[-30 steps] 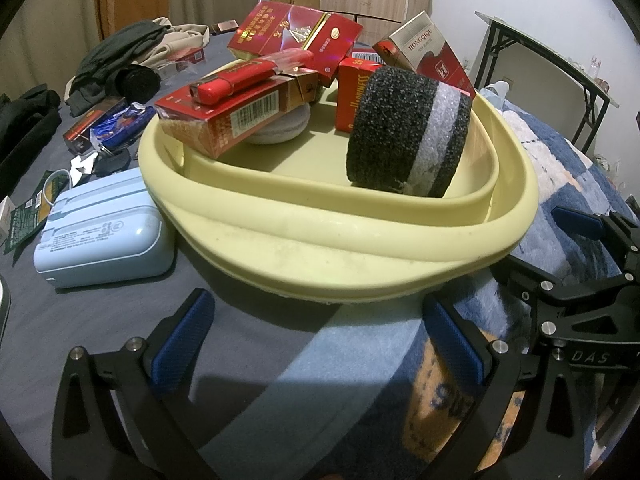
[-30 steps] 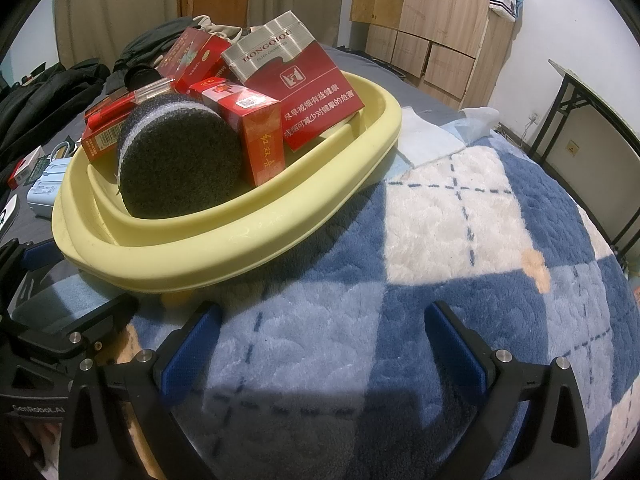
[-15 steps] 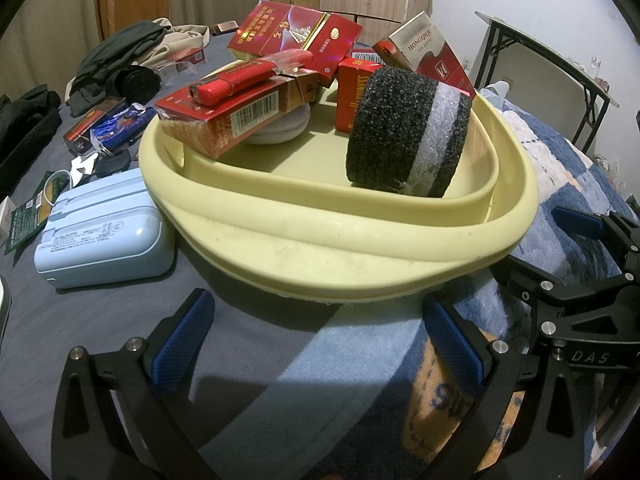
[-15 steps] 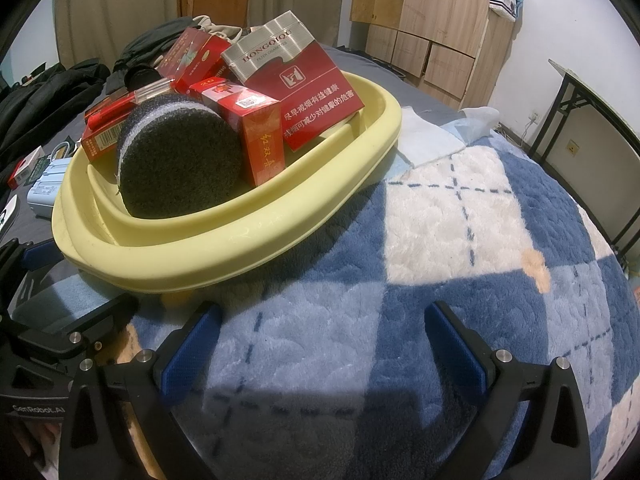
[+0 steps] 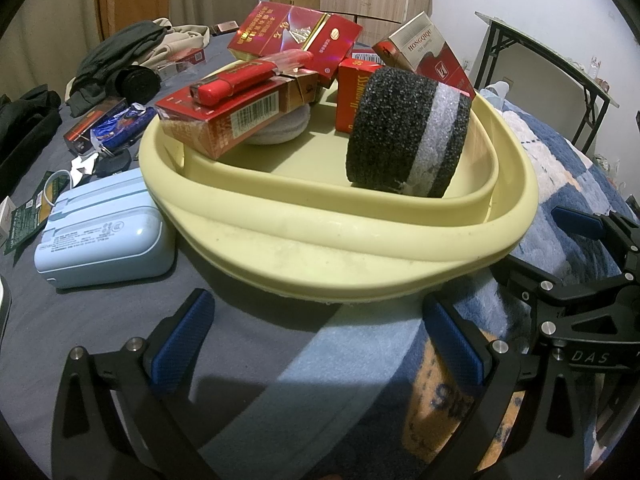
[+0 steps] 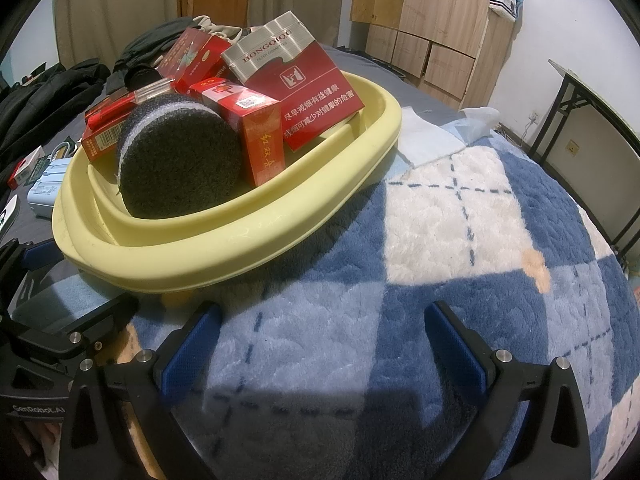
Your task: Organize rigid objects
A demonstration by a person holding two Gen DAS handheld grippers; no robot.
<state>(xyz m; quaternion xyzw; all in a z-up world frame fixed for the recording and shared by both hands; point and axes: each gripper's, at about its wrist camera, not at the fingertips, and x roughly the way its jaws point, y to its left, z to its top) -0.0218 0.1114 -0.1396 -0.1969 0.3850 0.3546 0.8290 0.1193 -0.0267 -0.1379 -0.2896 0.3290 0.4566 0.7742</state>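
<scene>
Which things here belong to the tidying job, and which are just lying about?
Part of the job:
yellow basin
black foam roll
red cigarette boxes
red lighter
pale blue case, beside the basin

Just lying about:
dark clothes
plaid blanket
folding table

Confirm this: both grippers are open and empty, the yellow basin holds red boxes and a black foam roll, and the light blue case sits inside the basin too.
One thing is wrong: the light blue case is not inside the basin. The left wrist view shows it lying on the grey sheet beside the basin's outer wall. The rest holds: the left gripper and right gripper are open and empty, and the red boxes and foam roll are in the basin.
</scene>
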